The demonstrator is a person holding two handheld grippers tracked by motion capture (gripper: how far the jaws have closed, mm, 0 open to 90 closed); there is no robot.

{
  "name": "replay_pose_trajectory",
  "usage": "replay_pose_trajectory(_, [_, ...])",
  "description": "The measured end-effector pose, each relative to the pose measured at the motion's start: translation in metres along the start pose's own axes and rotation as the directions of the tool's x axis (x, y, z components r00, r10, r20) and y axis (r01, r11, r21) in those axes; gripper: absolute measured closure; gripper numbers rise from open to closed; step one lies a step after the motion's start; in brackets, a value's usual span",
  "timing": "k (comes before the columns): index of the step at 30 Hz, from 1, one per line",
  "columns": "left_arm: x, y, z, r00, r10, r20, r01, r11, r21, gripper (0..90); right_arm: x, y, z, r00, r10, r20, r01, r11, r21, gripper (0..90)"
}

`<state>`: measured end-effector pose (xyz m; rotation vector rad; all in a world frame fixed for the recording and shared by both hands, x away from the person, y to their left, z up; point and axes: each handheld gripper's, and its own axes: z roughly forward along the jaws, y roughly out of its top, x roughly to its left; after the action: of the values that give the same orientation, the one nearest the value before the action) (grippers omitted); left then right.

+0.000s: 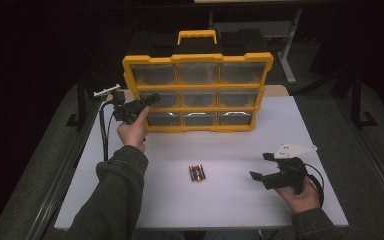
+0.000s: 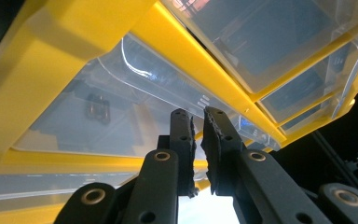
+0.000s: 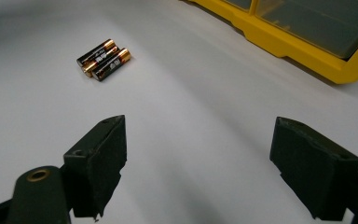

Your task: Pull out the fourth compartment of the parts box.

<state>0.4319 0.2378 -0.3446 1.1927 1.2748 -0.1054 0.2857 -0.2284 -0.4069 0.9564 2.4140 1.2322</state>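
The left gripper [image 1: 152,98] has its two black jaws squeezed nearly together at the front lip of a clear drawer [image 1: 164,99] in the yellow organizer box [image 1: 198,59]. That drawer sits in the middle row at the left, at about ten o'clock on the table [image 1: 230,210]. I cannot tell for sure if the jaws pinch the lip or just touch it. It looks like the step is grabbing the drawer to open it. Next, I think, the hand must pull straight back toward the person, slow and level. The left arm reaches forward with the hand up at the box. The right gripper [image 1: 261,166] rests low at four o'clock, jaws wide and holding nothing. Two batteries [image 1: 197,173] lie side by side near six o'clock.
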Motion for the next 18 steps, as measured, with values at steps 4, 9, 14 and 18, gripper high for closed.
replay_pose_trajectory(4, [0.0012, -0.0019, -0.0001, 0.9999, -0.008, 0.011, 0.008, 0.9999, -0.013, 82.1, 0.0002, -0.0008, -0.0004, 1.0000, 0.002, 0.001, -0.002, 1.000, 0.001, 17.5])
replay_pose_trajectory(9, [0.0038, -0.0042, -0.0017, 0.9993, -0.019, 0.033, 0.020, 0.9996, -0.022, 83.1, 0.0001, 0.0000, 0.0002, 1.0000, -0.008, 0.000, 0.008, 1.000, -0.002, 17.2])
replay_pose_trajectory(14, [0.0041, -0.0041, -0.0019, 0.9989, -0.028, 0.038, 0.029, 0.9994, -0.021, 83.2, 0.0002, -0.0002, 0.0004, 1.0000, -0.007, 0.003, 0.007, 1.000, 0.003, 17.2])
replay_pose_trajectory(18, [0.0037, -0.0047, -0.0021, 0.9990, -0.024, 0.037, 0.025, 0.9994, -0.024, 83.1, -0.0009, -0.0008, -0.0021, 1.0000, -0.001, 0.006, 0.001, 1.000, -0.001, 17.2])
